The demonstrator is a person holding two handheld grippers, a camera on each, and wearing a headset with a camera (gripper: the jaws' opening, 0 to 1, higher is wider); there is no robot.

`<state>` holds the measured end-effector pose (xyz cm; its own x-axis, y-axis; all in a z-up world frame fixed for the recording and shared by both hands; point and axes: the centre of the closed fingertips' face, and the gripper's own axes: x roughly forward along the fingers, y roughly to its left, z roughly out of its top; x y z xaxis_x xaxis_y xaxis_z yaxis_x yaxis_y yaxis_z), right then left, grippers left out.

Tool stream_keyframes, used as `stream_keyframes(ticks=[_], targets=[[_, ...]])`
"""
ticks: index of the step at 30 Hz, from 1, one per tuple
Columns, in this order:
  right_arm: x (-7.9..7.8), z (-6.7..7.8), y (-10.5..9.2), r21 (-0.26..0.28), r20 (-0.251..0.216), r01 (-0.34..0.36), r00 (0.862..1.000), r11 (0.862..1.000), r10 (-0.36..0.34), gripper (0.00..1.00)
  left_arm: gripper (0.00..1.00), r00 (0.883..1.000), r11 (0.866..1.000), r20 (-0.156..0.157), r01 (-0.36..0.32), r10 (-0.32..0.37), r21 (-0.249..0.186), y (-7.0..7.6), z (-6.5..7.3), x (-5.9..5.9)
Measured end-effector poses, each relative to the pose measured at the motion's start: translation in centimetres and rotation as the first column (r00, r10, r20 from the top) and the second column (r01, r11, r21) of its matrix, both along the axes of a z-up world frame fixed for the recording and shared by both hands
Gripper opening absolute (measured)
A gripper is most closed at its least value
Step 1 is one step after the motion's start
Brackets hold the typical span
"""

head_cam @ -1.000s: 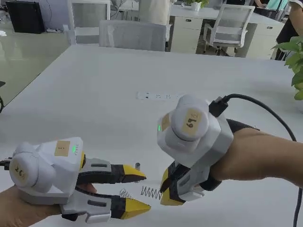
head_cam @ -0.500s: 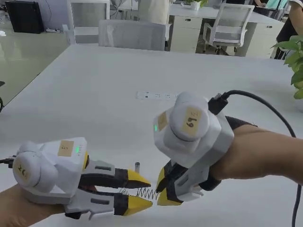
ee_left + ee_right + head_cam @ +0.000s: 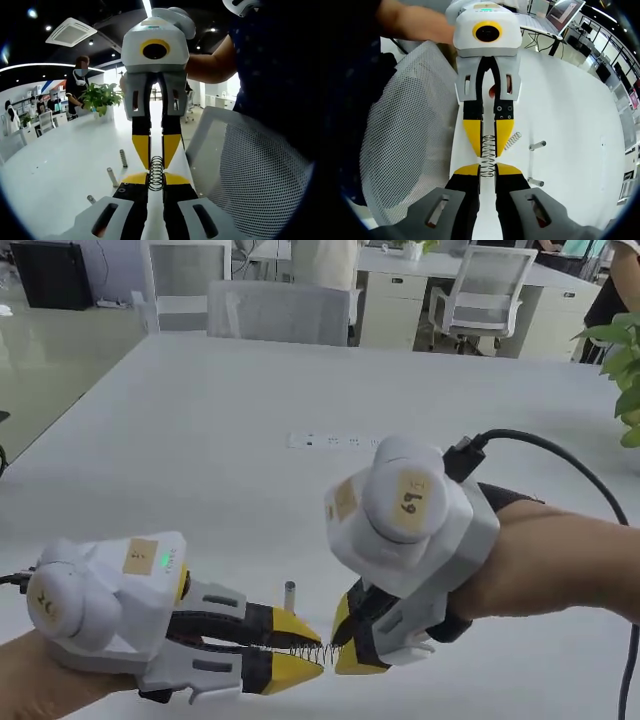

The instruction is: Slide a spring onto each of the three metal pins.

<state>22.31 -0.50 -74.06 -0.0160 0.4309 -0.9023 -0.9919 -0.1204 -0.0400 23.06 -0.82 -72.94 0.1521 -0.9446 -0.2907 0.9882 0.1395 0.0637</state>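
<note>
Left gripper [image 3: 308,650]: jaws drawn narrow, the yellow tips closed on one end of the spring [image 3: 488,152].
Right gripper [image 3: 343,640]: jaws also narrow, with its tips on the spring's other end. It seems to pinch the coil, though the head view is too tight to be sure of the grip.
Facing: the two grippers meet tip to tip just above the tabletop [image 3: 250,400], with the spring stretched straight between them.
Second spring [image 3: 512,141]: lies loose on the tabletop just beside the left gripper's tip, touching nothing else.
Pins: in the left gripper view, a near pin [image 3: 91,199], a middle pin [image 3: 112,176] and a far pin [image 3: 122,157] stand in a row beside the jaws, all bare.
Writing, right gripper: a tan sticker [image 3: 410,502] on the round back reads "69", turned sideways.
Writing, left gripper: a small tan label [image 3: 140,555] on top carries a mark too small to read, and beside it a green light [image 3: 160,560] glows.
</note>
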Motion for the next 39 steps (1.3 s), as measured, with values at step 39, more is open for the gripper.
stream_keyframes(ticks=[39], targets=[[0.4,1.6,0.3,0.058,-0.018,0.064,0.998,0.996,-0.063,0.07,0.03,1.0,1.0,0.002,-0.014,0.014,-0.012,-0.2,0.6,0.3]])
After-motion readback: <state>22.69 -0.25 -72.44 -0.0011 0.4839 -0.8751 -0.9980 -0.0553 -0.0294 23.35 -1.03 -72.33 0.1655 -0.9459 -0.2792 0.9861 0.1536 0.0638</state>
